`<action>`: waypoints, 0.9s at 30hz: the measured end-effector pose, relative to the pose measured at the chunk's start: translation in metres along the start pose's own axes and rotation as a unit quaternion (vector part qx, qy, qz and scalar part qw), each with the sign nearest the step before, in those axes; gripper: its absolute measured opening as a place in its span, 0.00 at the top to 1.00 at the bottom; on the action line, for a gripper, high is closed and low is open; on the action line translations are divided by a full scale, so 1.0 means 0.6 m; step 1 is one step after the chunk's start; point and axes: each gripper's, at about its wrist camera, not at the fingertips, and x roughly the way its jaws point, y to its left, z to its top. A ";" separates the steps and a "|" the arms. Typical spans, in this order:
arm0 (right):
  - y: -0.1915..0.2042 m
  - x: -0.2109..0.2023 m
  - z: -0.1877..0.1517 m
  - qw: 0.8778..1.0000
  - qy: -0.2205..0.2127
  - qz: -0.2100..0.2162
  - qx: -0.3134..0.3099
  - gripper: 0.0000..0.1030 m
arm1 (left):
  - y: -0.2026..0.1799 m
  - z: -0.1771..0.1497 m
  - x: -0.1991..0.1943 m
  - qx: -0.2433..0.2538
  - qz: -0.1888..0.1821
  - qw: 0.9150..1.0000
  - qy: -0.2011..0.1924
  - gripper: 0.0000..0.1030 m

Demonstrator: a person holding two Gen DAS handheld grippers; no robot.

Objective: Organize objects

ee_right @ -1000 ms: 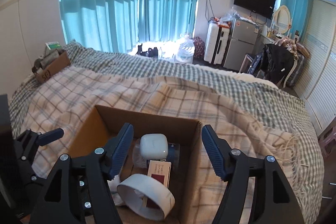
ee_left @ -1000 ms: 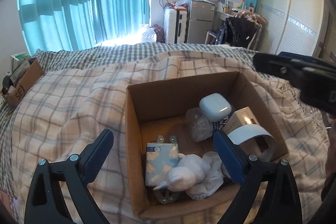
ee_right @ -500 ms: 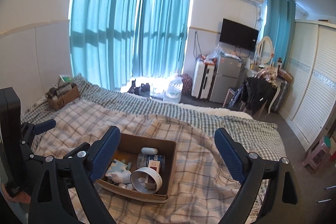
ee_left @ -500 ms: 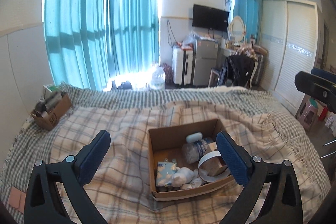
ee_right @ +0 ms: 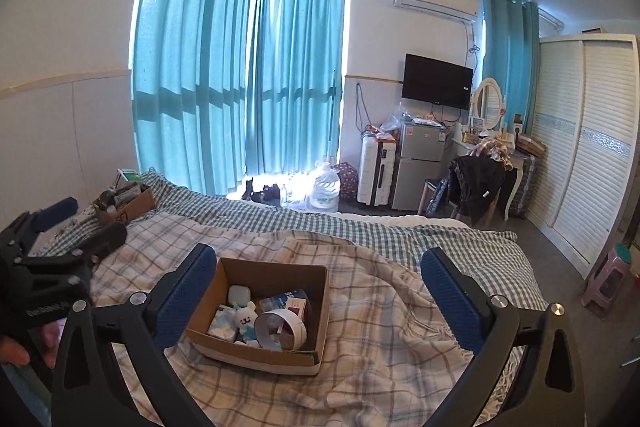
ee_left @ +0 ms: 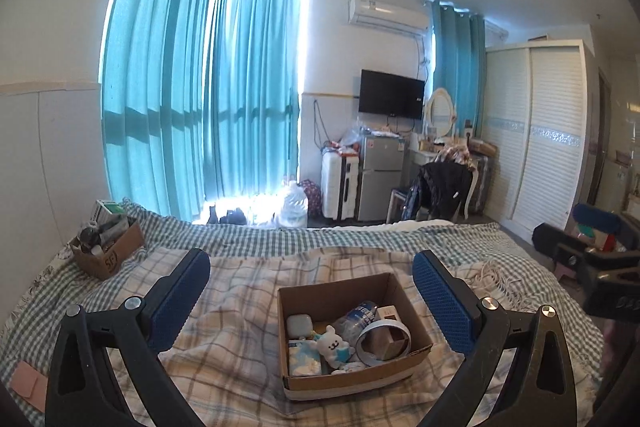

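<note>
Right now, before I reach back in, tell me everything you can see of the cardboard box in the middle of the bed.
The cardboard box is a shallow, open-topped brown carton with a pale strip along its base. It sits flat on the plaid blanket, touched by neither claw. Inside lie a white bear toy, a light blue tissue pack, a pale rounded case, a plastic bottle, a small carton and a white tape roll.

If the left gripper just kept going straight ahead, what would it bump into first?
Probably the bed. The left gripper is open and empty, aimed over the cardboard box at the plaid blanket just beyond it. Depth is hard to judge through the fisheye lens, so it might clip the box's far wall first.
</note>
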 end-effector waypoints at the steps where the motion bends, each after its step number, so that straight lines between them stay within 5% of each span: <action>1: -0.003 0.001 -0.010 1.000 -0.004 -0.003 0.001 0.00 | 0.001 -0.009 -0.003 -0.002 -0.005 1.000 -0.002 0.00; 13: 0.005 0.068 -0.170 0.999 0.023 -0.044 0.002 0.00 | 0.000 -0.135 -0.004 0.010 0.040 0.999 -0.011 0.00; 27: 0.006 0.067 -0.181 0.999 0.029 -0.028 0.019 0.00 | 0.006 -0.171 0.005 0.000 0.048 0.999 0.025 0.00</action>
